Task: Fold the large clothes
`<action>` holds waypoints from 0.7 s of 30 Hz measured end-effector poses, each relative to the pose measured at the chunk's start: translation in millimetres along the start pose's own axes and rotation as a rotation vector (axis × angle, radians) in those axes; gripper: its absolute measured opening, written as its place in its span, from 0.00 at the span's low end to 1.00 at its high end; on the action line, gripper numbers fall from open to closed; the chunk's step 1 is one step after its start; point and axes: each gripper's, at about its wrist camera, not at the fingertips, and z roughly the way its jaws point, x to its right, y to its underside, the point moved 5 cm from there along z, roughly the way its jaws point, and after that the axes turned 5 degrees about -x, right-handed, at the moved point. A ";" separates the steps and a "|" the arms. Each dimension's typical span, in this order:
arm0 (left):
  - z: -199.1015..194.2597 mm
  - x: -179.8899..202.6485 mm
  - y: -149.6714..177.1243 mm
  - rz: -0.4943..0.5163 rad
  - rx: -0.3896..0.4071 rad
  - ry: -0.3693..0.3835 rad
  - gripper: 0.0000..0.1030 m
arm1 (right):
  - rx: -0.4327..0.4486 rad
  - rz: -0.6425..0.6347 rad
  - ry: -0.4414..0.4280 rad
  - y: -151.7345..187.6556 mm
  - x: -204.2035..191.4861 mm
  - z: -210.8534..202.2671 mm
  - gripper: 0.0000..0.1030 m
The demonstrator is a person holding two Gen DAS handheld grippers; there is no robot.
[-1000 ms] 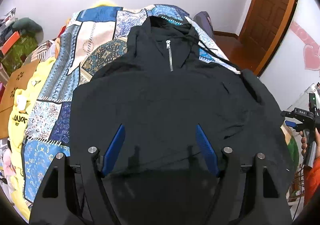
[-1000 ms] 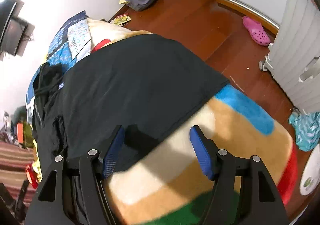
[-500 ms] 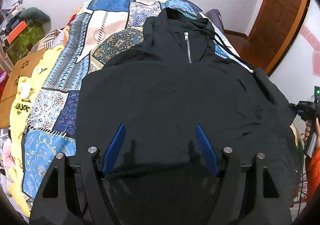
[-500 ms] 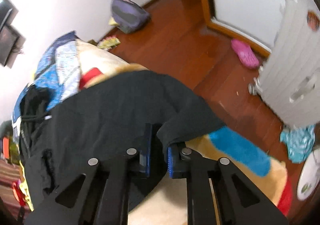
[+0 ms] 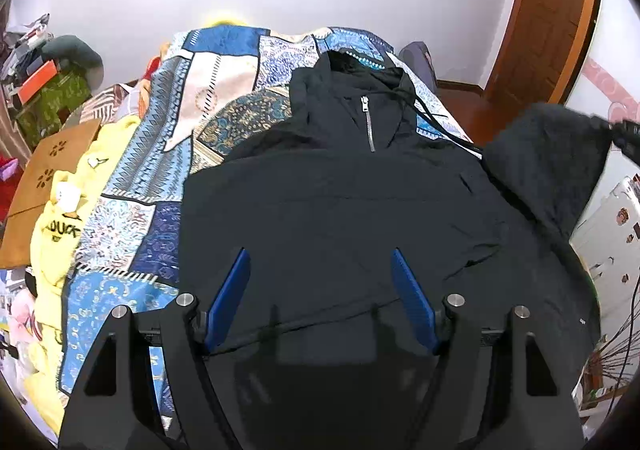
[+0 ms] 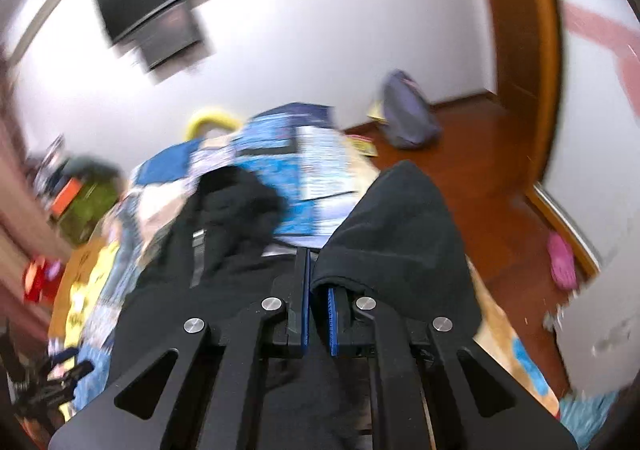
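Observation:
A large black hooded pullover (image 5: 340, 210) with a short silver zip lies face up on the patterned bed cover, hood toward the far wall. My left gripper (image 5: 320, 286) is open and empty above its lower front. My right gripper (image 6: 318, 290) is shut on the pullover's right sleeve (image 6: 400, 226) and holds it lifted off the bed; the raised sleeve shows at the right of the left wrist view (image 5: 548, 158). The right wrist view is blurred by motion.
A blue patchwork cover (image 5: 208, 130) lies on the bed. Yellow clothing (image 5: 64, 218) lies along its left side. A wooden door (image 5: 552, 10) and wood floor (image 6: 472, 154) are to the right, with a grey bag (image 6: 408, 118) and pink slipper (image 6: 562, 260).
My right gripper closed on the sleeve hanging over the bed's right edge and has raised it up and inward. My left gripper stays open over the hem.

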 end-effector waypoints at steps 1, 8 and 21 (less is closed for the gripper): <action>-2.3 -2.1 0.9 0.002 0.005 -0.004 0.70 | -0.010 -0.029 -0.018 2.2 -14.2 2.2 0.06; -16.2 -25.5 11.9 -0.028 0.017 0.003 0.70 | -0.188 -0.200 -0.080 51.6 -89.0 57.4 0.06; -7.3 -36.4 38.1 -0.044 -0.034 0.021 0.70 | -0.536 -0.233 -0.073 134.4 -113.7 113.6 0.20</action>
